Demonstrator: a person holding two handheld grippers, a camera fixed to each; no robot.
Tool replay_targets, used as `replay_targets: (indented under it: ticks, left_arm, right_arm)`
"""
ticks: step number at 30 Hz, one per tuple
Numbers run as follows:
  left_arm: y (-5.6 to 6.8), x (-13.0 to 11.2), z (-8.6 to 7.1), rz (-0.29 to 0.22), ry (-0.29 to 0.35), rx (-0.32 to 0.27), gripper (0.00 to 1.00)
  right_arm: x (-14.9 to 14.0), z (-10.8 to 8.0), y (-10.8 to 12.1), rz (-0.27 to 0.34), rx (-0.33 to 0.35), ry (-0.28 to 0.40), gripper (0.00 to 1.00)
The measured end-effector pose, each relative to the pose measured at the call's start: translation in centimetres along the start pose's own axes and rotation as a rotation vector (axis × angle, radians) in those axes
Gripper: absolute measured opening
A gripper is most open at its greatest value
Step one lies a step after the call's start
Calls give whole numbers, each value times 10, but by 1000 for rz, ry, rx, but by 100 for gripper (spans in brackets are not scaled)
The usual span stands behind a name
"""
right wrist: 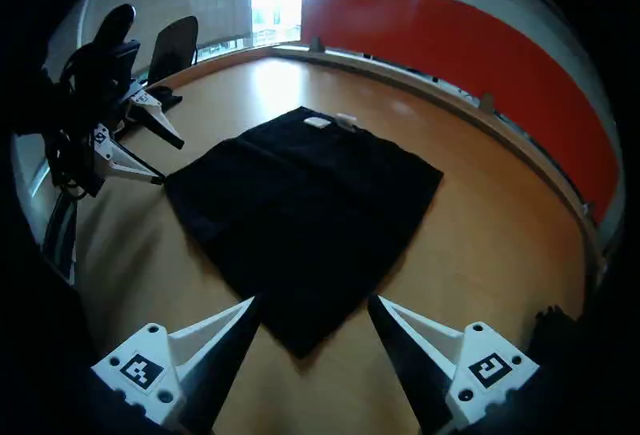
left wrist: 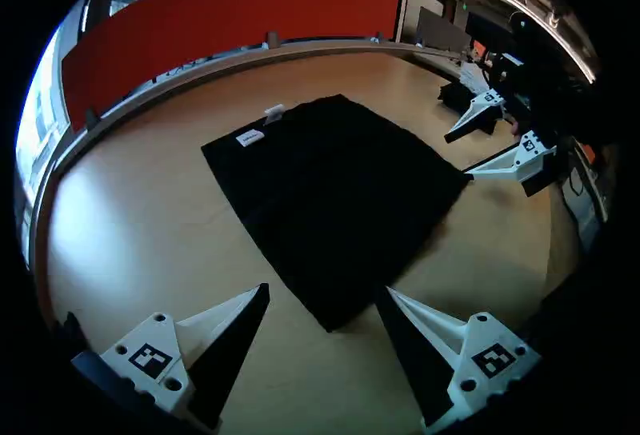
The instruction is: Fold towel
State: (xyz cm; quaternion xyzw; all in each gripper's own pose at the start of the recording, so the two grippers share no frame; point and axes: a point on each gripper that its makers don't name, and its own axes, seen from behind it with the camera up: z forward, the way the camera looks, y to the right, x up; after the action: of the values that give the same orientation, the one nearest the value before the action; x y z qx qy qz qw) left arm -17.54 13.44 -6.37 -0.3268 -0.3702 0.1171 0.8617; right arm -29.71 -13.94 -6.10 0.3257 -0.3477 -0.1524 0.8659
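A black towel (left wrist: 336, 195) lies spread flat on the wooden table (left wrist: 136, 219), with two white tags (left wrist: 250, 138) near its far edge. My left gripper (left wrist: 322, 289) is open, and the towel's near corner lies between its fingers. My right gripper (left wrist: 456, 155) shows farther off at the towel's right corner, open. In the right gripper view the same towel (right wrist: 304, 203) points a corner between the open fingers of my right gripper (right wrist: 314, 299). My left gripper (right wrist: 173, 163) stands open at the towel's left corner there. Neither gripper is holding the cloth.
A red partition panel (left wrist: 224, 19) runs along the table's far edge, also seen as a red panel (right wrist: 480, 59) at the right. Dark office chairs (right wrist: 172, 47) stand beyond the table. Bare wood (right wrist: 496, 227) surrounds the towel.
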Motion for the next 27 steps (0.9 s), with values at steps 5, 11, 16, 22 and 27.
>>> replay_targets:
  ticks: [5, 11, 16, 22, 27]
  left_arm:
    - [5, -7, 5, 5, -20, -10, 97]
    - [7, -13, 10, 3, -43, -10, 97]
    - [6, -19, 14, 5, -60, -2, 97]
    - [7, -22, 18, 31, -69, 8, 96]
    - [6, -23, 19, 57, -73, 20, 93]
  right_arm:
    - [-13, 2, 0, 3, 9, -28, 100]
    - [-20, 3, -1, -2, 23, -42, 98]
    - [-24, 4, -2, -9, 34, -50, 95]
    - [-27, 3, -2, -14, 45, -52, 89]
    - [-28, 2, -1, -18, 50, -50, 83]
